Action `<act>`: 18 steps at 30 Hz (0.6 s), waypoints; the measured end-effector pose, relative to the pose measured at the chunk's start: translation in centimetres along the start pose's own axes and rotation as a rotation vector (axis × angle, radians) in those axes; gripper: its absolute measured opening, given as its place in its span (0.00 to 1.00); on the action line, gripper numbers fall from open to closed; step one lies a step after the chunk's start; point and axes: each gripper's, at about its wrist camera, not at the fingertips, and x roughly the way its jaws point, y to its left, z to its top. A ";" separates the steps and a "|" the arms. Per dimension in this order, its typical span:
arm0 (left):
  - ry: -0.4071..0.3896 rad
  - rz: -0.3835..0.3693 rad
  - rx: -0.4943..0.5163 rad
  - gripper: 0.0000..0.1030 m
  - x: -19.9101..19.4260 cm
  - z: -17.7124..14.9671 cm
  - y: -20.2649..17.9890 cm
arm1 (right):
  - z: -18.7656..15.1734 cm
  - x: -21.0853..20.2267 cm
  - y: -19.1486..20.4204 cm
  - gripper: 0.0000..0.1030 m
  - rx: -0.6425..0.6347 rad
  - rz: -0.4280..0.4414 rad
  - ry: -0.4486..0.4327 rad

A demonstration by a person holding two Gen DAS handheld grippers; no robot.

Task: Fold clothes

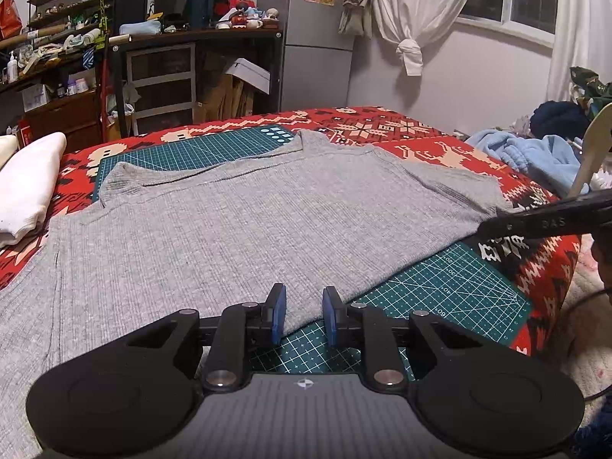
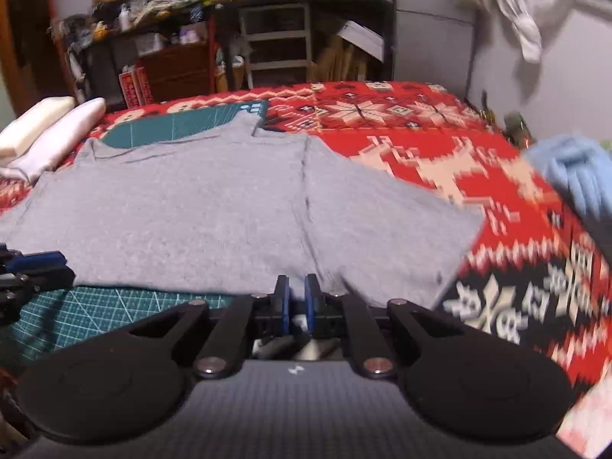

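A grey ribbed shirt [image 1: 237,222] lies spread flat on a green cutting mat [image 1: 451,287] on the bed. My left gripper [image 1: 303,306] sits low at the shirt's near hem. Its jaws stand a little apart, the hem lies between them, and the pads do not press on it. My right gripper [image 2: 296,298] is nearly closed and pinches the shirt [image 2: 214,210] at its near edge, below the sleeve seam. In the left wrist view, the right gripper [image 1: 485,227] comes in from the right at the sleeve's edge. The left gripper [image 2: 38,267] shows at the left edge of the right wrist view.
A red patterned blanket [image 1: 413,130] covers the bed. Folded white cloth [image 1: 30,179] lies at the left, and a light blue fleece [image 1: 543,160] is piled at the right. Cluttered shelves [image 1: 76,38] and a fridge [image 1: 310,38] stand behind the bed.
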 end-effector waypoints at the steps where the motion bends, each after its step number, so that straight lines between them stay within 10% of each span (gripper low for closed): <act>1: -0.002 0.000 0.000 0.20 0.0 0.0 0.0 | -0.2 -0.2 -0.2 0.08 0.009 0.003 0.006; 18: -0.013 0.008 -0.031 0.20 0.0 -0.1 0.2 | 0.2 0.0 -0.8 0.05 -0.001 -0.014 -0.011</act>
